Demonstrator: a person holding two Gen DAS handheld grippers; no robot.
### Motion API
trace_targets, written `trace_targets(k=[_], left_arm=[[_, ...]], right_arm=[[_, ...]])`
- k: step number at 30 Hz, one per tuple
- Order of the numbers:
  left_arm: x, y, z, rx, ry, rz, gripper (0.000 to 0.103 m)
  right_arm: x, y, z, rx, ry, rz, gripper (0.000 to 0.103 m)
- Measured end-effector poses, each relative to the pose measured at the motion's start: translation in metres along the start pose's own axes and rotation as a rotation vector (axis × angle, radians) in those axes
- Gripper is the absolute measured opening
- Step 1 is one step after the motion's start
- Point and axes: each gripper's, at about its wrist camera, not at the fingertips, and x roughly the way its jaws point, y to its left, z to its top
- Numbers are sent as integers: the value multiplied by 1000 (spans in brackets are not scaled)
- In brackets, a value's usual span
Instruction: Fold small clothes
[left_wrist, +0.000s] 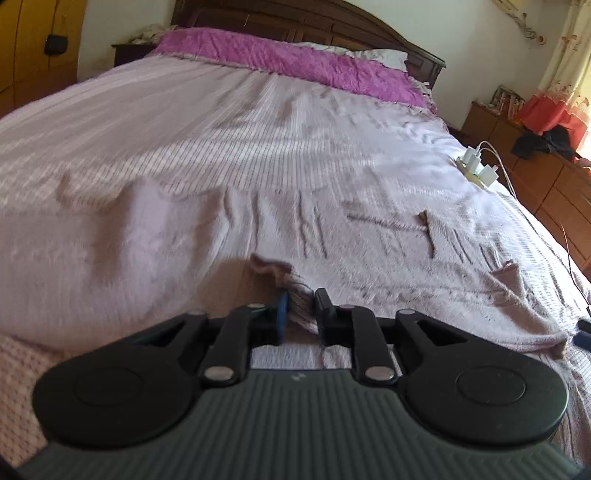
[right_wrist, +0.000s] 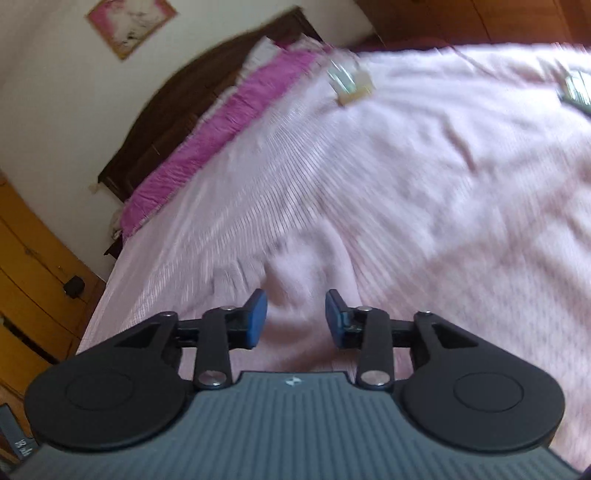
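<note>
Pinching a bunched edge of the pale pink knitted garment (left_wrist: 369, 266), the left gripper (left_wrist: 300, 314) sits low centre in the left wrist view, jaws narrow with cloth wedged between the blue pad and the black one. Whether the pads truly bite the fabric or only flank it is hard to say; it reads as a hold.

Garment lies spread on the bed (left_wrist: 184, 129), over a striped pink bedspread of nearly the same colour, so its outline is partly lost. A corner points up at right of centre, another fold runs down toward the lower right edge. Long axis seems to run left to right across the frame, ahead of the jaws.

Right gripper (right_wrist: 295, 319), bottom centre of the right wrist view: jaws moderately wide, nothing between them, pale pink cloth underneath and not touching the pads. View is blurred and tilted.

Judgement: the left hand is the nearer, already at the cloth. The right must come down onto a free edge before any fold can be carried over.

Also noted: purple blanket (left_wrist: 295, 59) at the headboard, white chargers (left_wrist: 476, 166) at the bed's right edge, well apart from the garment.
</note>
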Motion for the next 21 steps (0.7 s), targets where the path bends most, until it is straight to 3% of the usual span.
trace_targets(k=[3, 6, 12, 17, 21], left_arm=[[4, -1, 7, 3, -12, 40, 23], [9, 0, 11, -28, -17, 43, 23], [30, 3, 15, -30, 30, 71, 24], [40, 5, 15, -27, 35, 77, 24], [44, 4, 16, -7, 30, 89, 24]], right_arm=[[36, 3, 19, -57, 9, -34, 54], [76, 3, 25, -117, 72, -65, 54], [117, 11, 39, 3, 147, -53, 54], [153, 27, 44, -17, 184, -202, 54], [169, 31, 37, -65, 166, -264, 49]])
